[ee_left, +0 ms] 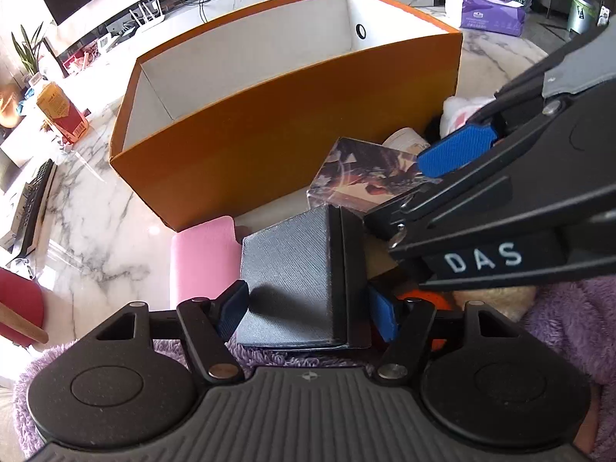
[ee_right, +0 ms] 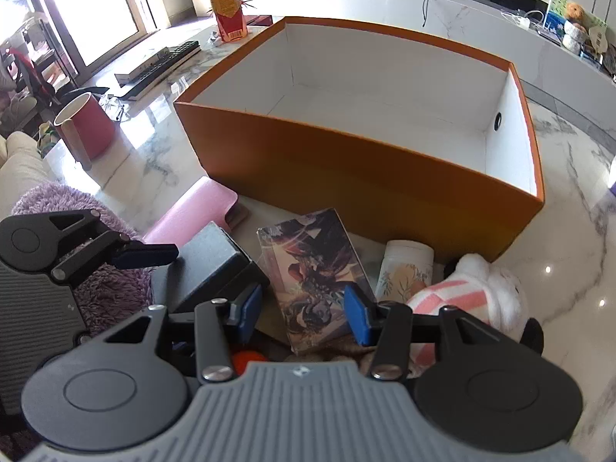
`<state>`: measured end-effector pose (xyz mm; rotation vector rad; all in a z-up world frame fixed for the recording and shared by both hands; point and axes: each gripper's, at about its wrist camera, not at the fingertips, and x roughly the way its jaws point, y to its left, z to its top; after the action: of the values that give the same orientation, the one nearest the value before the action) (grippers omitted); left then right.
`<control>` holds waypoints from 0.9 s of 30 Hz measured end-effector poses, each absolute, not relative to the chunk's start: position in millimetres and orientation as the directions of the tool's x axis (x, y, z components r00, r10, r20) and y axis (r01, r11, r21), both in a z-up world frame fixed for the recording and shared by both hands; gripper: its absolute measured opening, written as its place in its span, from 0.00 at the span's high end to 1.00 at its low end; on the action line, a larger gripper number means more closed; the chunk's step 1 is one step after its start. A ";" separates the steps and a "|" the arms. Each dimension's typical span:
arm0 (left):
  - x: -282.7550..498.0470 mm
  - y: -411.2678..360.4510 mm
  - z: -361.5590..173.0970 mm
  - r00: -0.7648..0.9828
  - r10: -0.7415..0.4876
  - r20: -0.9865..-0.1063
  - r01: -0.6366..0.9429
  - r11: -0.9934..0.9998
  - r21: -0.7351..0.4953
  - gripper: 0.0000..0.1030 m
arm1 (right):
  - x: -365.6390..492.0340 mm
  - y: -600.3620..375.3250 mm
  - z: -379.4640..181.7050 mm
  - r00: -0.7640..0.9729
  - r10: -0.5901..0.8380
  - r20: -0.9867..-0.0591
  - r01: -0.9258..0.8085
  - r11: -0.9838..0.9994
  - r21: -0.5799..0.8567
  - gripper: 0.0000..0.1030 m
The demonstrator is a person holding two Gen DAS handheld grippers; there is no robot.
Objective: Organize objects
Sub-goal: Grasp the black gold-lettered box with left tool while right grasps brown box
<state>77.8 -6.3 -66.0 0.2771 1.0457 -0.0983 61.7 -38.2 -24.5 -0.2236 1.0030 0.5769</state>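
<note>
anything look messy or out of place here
Yes: the orange box is empty, while the items lie jumbled in front of it. The illustrated box sits askew, the floral cup lies tipped on its side, and the grey box sits tilted between the left gripper's fingers.

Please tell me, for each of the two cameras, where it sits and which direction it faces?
Left wrist: on the left gripper, facing forward at the grey box between its fingers, the orange box beyond; the right gripper crosses in.
Right wrist: on the right gripper, open over the illustrated box; the left gripper shows at left.
Shared: both boxes, pink case, marble table.
</note>
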 end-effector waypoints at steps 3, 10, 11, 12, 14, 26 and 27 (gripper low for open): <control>80.5 -4.7 -68.5 0.499 0.065 -0.864 0.213 0.958 0.194 0.24 | 65.5 -30.8 -29.1 0.401 0.330 -0.855 -0.578 0.815 0.043 0.41; 79.3 8.7 -58.1 0.508 0.036 -0.861 0.185 0.971 0.150 0.39 | 81.1 -35.0 -40.2 0.346 0.325 -0.880 -0.573 0.816 0.075 0.48; 78.7 10.2 -55.2 0.514 0.038 -0.857 0.179 0.972 0.151 0.44 | 82.9 -36.8 -40.5 0.333 0.334 -0.882 -0.568 0.818 0.095 0.53; 78.3 12.1 -52.5 0.518 0.039 -0.855 0.172 0.974 0.149 0.46 | 83.9 -37.7 -40.1 0.327 0.340 -0.882 -0.565 0.818 0.106 0.56; 79.4 17.7 -48.1 0.522 0.044 -0.852 0.158 0.976 0.148 0.54 | 83.8 -38.8 -37.9 0.331 0.340 -0.880 -0.565 0.819 0.104 0.66; 79.5 52.2 -38.5 0.509 0.023 -0.860 0.049 0.997 0.056 0.62 | 102.8 -44.2 -38.0 0.308 0.304 -0.902 -0.508 0.854 0.114 0.63; 79.1 53.4 -37.8 0.513 0.019 -0.858 0.044 0.998 0.048 0.62 | 103.7 -44.7 -40.0 0.309 0.290 -0.906 -0.501 0.859 0.104 0.63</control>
<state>79.1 53.4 -37.8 0.0665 1.0324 -0.0151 103.7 -44.7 -40.0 -0.2127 1.1435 0.5277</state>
